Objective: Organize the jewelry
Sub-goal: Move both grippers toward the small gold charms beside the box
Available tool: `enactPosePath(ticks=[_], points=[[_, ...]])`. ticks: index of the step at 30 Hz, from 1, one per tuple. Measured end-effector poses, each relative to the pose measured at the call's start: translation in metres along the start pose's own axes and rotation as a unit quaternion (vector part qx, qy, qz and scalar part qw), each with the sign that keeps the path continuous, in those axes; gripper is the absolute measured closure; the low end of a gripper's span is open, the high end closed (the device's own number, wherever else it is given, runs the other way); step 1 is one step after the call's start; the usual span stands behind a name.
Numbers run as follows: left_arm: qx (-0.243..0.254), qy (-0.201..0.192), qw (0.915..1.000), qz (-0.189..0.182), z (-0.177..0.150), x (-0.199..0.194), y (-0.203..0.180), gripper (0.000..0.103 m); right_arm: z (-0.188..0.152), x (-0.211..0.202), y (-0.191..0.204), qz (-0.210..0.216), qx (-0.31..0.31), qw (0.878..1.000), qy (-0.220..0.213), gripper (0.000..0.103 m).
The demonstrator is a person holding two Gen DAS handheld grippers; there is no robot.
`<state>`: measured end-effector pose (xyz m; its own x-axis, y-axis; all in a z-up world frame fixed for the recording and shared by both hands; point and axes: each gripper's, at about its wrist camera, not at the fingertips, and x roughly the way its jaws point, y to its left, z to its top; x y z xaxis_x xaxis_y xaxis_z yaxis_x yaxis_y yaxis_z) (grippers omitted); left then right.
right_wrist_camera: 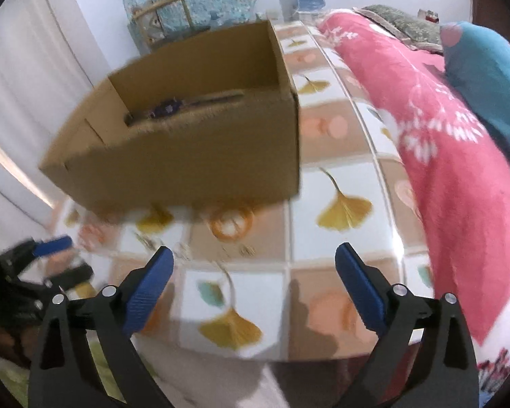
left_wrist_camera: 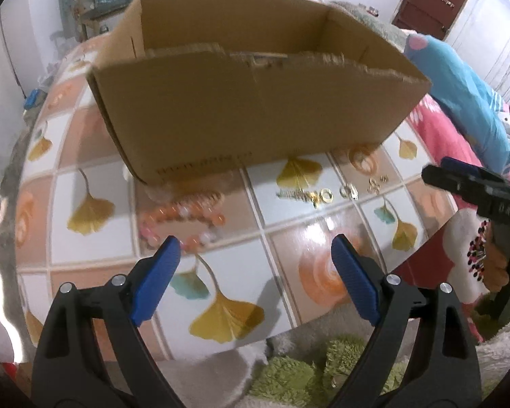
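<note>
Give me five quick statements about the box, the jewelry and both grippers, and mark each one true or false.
1. The cardboard box is open at the top. True.
2. The orange bead bracelet lies inside the box. False: it lies on the tabletop in front of the box.
3. The left gripper has its jaws open and holds nothing. True.
4. The right gripper is shut on a ring. False: its jaws are apart and empty.
5. The small gold pieces sit on the table to the right of the bracelet, seen from the left wrist. True.
</note>
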<state>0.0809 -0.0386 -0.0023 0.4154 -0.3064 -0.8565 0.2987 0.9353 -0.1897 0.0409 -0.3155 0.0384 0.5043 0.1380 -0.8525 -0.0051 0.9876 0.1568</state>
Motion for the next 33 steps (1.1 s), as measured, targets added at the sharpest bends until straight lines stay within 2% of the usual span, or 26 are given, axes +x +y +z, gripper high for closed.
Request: enactPosePath(ticks=[5, 14, 24, 28, 33], points=[[-0.005, 0.013, 0.9999, 0.006, -0.007, 0.015, -0.004, 0.016, -0.016, 0.021, 0.003, -0.034, -0.028, 0.998, 0.042, 0.01], [0.027, 0.026, 0.999, 0.024, -0.005, 0.03, -0.017, 0.016, -0.018, 0.043, 0.008, -0.06, -0.05, 0.995, 0.064, 0.009], [0.067, 0.039, 0.9962, 0.041, -0.003, 0.043, -0.037, 0.008, -0.016, 0.047, 0.006, -0.055, -0.06, 0.995, 0.056, 0.007], [0.079, 0.051, 0.9937, 0.062, -0.002, 0.049, -0.044, 0.008, -0.02, 0.046, 0.009, -0.051, -0.063, 0.995, 0.053, 0.007], [0.077, 0.056, 0.9933, 0.065, 0.001, 0.054, -0.049, 0.008, -0.018, 0.047, 0.008, -0.049, -0.062, 0.995, 0.063, 0.007]])
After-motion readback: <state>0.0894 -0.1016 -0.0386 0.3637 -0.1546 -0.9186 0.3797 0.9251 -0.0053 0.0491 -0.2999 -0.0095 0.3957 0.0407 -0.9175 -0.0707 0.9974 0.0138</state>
